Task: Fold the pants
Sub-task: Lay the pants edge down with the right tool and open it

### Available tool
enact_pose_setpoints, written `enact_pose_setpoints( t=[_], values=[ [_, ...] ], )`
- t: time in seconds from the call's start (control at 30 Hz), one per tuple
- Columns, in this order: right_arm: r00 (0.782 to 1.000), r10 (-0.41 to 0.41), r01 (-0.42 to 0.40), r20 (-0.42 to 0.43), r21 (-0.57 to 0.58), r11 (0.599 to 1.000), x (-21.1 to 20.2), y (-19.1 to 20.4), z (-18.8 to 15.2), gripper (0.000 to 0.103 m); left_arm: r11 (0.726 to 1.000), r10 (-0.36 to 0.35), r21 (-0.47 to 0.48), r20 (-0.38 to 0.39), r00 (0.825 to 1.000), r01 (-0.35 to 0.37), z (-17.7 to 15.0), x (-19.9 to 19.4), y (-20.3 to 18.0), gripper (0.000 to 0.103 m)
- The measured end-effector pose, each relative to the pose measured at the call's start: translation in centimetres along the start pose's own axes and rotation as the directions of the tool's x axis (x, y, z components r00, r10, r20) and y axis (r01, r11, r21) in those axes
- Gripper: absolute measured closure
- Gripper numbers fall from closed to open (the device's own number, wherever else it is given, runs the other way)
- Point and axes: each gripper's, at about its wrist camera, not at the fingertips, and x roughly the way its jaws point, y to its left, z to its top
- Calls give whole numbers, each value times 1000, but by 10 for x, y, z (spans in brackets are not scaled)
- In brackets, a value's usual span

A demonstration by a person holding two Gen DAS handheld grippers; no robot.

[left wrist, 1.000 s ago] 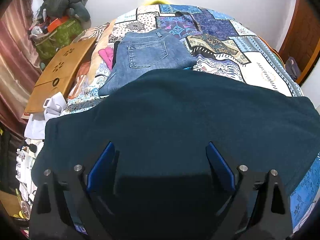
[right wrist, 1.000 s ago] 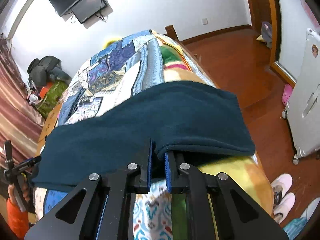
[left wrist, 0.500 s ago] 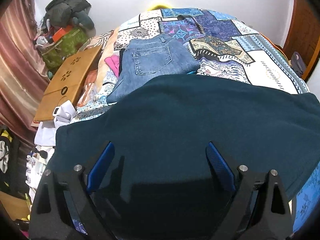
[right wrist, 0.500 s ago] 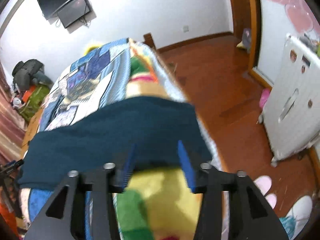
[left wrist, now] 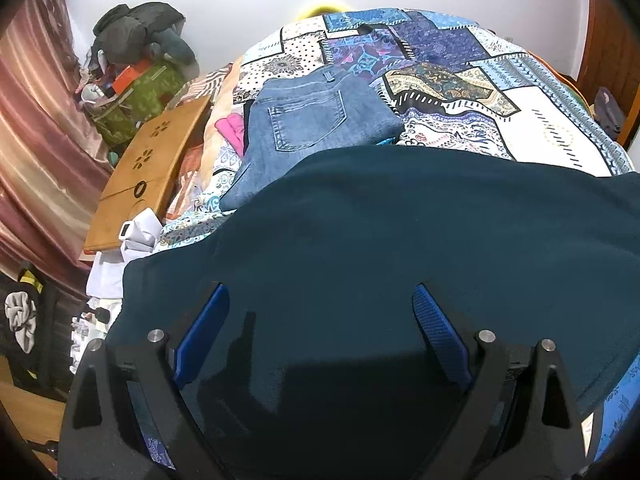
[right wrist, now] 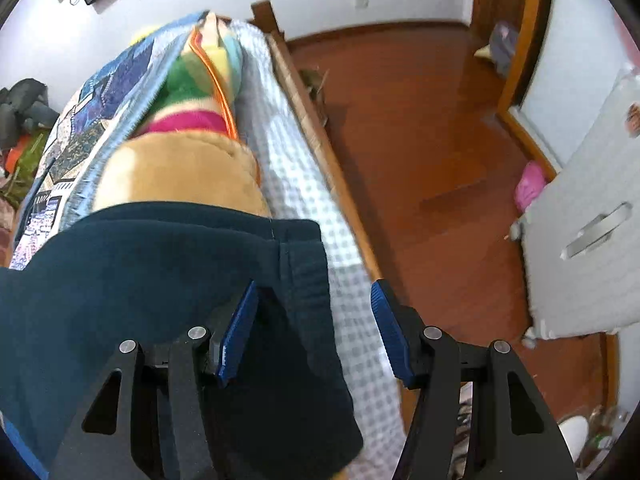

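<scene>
Your right gripper jaws just opened, releasing the dark pants; left gripper jaws apart at six o'clock, so this fold looks laid.

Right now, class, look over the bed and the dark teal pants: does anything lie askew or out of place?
Yes. The dark teal pants lie across the bed, and one end hangs over the checked sheet at the mattress edge instead of lying flat. The folded jeans sit skewed, and a wooden board leans at the bedside.

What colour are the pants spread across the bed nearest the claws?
Dark teal, plain with no pattern. The pants show best in the left wrist view.
</scene>
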Motion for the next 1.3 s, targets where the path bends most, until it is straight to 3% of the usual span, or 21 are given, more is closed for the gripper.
enact_pose_setpoints(
  t=[0.07, 0.13, 0.23, 0.33, 0.43, 0.5, 0.7, 0.77, 0.83, 0.93, 1.1, 1.13, 1.3],
  values=[
    [1000, 23, -23, -1, -24, 999, 2, 3, -2, 53, 1000, 8, 1, 3, 1000, -8, -1, 0, -1, 9],
    [998, 65, -64, 9, -37, 997, 0, 5, -2, 69, 1000, 20, 3, 7, 1000, -20, -1, 1, -3, 9],
    [999, 31, -29, 31, -68, 997, -4, 8, -5, 77, 999, 34, 7, 14, 999, -34, 0, 2, -6, 9],
    [998, -21, 27, 66, -96, 995, -8, 10, -2, 78, 999, 44, 5, 16, 999, -44, 2, 2, -7, 9],
    [983, -106, 125, 152, -114, 986, -22, 14, 8, 79, 999, 48, 15, 21, 999, -48, 2, -1, -8, 9],
    [977, -125, 144, 173, -107, 984, -25, 15, 15, 78, 999, 46, 19, 27, 999, -46, 2, -3, -8, 9],
    [966, -230, 250, 115, -214, 944, -18, 38, 16, 75, 999, 26, 46, 46, 999, -28, 1, -13, -12, 9],
    [969, -207, 232, 135, -206, 951, -33, 42, 14, 70, 997, 19, 67, 67, 998, -24, 2, -20, -15, 9],
    [968, -180, 212, 178, -186, 959, -58, 49, 10, 53, 997, 3, 77, 85, 996, -9, 5, -26, -18, 9],
    [959, -134, 183, 248, -184, 966, -95, 64, -1, 42, 996, -34, 86, 111, 993, 24, 12, -35, -22, 9],
    [955, -36, 96, 295, -191, 977, -143, 87, -32, 25, 990, -110, 101, 132, 985, 97, 19, -44, -35, 9],
    [957, -16, 73, 291, -186, 980, -147, 90, -40, 21, 987, -133, 108, 129, 983, 120, 20, -44, -39, 9],
    [980, 100, -84, 173, -99, 992, -137, 95, -81, 20, 969, -203, 163, 77, 976, 188, 16, -35, -64, 9]
  ],
)
